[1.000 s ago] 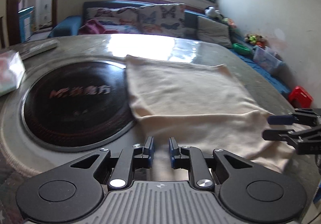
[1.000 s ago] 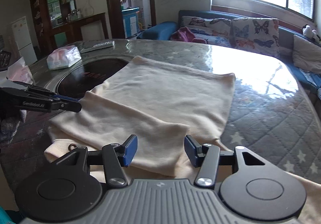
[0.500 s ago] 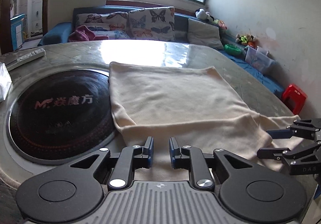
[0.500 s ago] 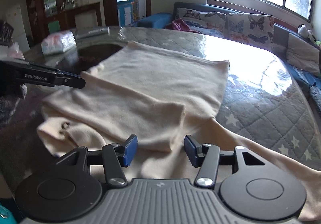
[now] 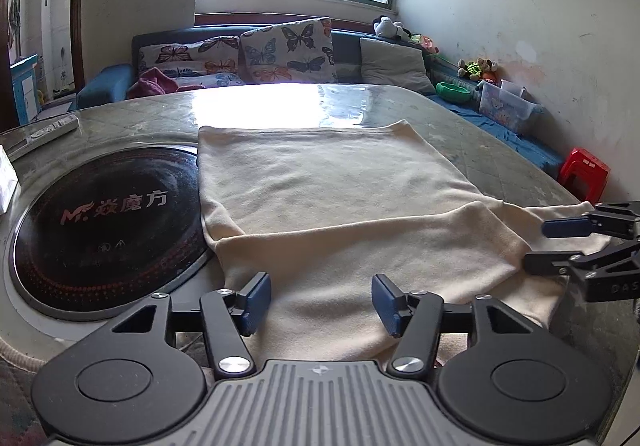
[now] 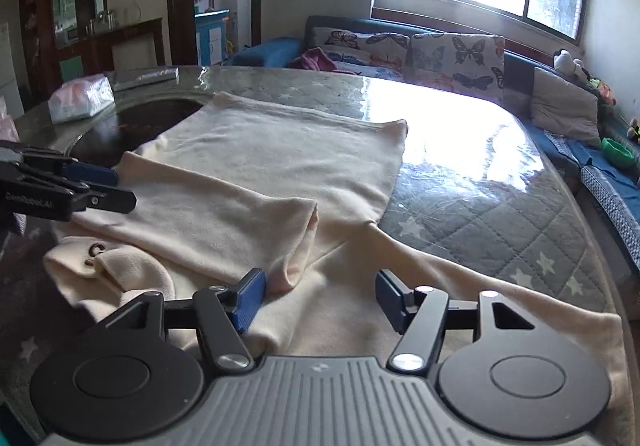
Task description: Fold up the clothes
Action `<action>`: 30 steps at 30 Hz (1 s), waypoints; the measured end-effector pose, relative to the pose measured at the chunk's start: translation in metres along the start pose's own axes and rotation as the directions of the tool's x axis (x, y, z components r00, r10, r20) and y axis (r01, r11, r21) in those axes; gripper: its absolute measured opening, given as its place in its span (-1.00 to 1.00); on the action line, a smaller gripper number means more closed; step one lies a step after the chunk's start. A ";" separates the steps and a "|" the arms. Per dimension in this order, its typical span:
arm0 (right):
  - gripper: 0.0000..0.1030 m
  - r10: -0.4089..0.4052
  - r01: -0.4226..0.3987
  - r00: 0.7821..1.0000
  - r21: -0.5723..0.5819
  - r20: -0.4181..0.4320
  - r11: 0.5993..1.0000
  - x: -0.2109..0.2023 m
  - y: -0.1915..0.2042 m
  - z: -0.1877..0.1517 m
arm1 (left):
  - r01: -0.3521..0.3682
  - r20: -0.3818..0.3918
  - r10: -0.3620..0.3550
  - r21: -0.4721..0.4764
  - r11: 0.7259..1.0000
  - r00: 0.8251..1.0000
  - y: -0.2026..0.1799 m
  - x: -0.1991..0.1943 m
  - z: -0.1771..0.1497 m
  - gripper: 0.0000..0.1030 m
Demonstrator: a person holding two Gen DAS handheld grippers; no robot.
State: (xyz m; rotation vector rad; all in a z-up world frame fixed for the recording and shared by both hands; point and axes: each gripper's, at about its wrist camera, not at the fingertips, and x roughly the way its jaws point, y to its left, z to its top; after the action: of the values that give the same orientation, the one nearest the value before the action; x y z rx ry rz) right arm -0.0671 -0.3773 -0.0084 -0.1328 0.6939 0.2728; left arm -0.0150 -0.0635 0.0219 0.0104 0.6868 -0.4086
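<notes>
Left wrist view: my left hand-held gripper (image 5: 320, 300) is spread wide, holding nothing, with cloth lying under the gap. The cream garment (image 5: 332, 182) lies flat on the counter (image 5: 500, 150), its left edge overlapping the round black cooktop (image 5: 100, 214) set into it. One sleeve (image 5: 380, 242) is folded across the near part of the body. My right hand-held gripper (image 5: 560, 246) sits at the counter's right edge, pads apart, nothing between them.

Right wrist view: the right hand-held gripper (image 6: 318, 300) is wide open and empty, over the near cloth. The folded sleeve's cuff (image 6: 300, 242) ends just ahead of its left pad. The other sleeve (image 6: 500, 282) runs unfolded along the near right edge of the counter. The collar (image 6: 100, 266), with a small hook or button, bunches at the near left. The left hand-held gripper (image 6: 100, 186) hovers at the garment's left edge, parted and empty.

Handling, my read: soft knit, light, limp, no stiffness, so it'll sag and drag if lifted at one point. The glossy counter probably lets it slide. I'd pinch the loose sleeve near the cuff, through both layers, and support the shoulder side.
</notes>
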 end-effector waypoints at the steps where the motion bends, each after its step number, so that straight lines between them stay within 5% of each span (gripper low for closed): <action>1: 0.27 -0.016 0.016 1.000 0.013 0.006 1.000 -0.006 -0.005 -0.002 | 0.003 0.001 -0.003 -0.006 1.000 1.000 0.000 0.000 0.000 0.23; 8: 0.32 -0.194 0.198 0.980 0.175 -0.038 0.964 -0.031 -0.061 -0.033 | 0.000 0.007 0.000 0.003 1.000 1.000 -0.007 0.000 -0.001 0.51; 14: 0.32 -0.215 0.222 0.975 0.355 -0.062 0.908 -0.039 -0.106 -0.058 | -0.004 0.007 0.004 -0.011 1.000 1.000 -0.007 0.001 0.000 0.65; 30: 0.48 -0.302 0.310 0.951 0.264 -0.071 0.913 -0.006 -0.140 -0.038 | -0.032 -0.008 0.033 0.003 0.999 0.999 -0.005 0.001 -0.005 0.76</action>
State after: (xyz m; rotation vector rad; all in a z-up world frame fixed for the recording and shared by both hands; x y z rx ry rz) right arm -0.0534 -0.5202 -0.0291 0.0190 0.7214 -0.1284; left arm -0.0185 -0.0677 0.0181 0.0258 0.6931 -0.3785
